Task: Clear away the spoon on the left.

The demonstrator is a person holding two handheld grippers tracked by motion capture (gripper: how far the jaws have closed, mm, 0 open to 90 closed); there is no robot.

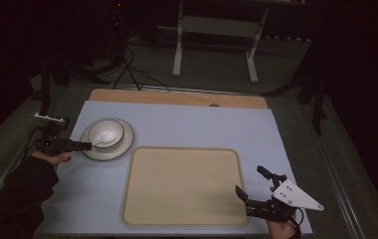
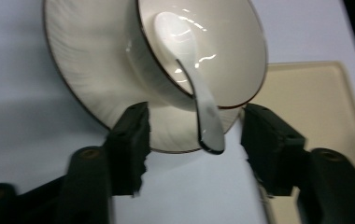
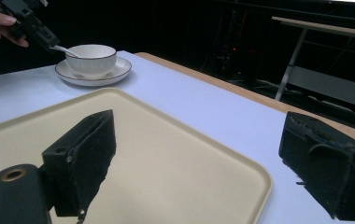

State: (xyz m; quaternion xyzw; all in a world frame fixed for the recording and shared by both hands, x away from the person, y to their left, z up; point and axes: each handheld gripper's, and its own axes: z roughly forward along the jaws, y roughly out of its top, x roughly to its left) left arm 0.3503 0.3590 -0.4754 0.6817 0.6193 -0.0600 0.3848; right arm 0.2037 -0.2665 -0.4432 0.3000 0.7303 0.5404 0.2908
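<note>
Left gripper at the white ceramic spoon, which lies in the cream bowl on its round saucer; fingers apart either side of the handle, not touching. Right gripper over the beige plastic tray on the bench, fingers wide apart.

A pale blue mat covers most of the desk, whose wooden edge shows as a strip along the mat's far side, in the upper middle of the high view. A beige tray with rounded corners and a raised rim lies on the mat in the lower middle of the frame. Beyond the desk, at the top centre, stands a light grey metal frame on two feet. Dark cables run across the grey floor in the upper left.
</note>
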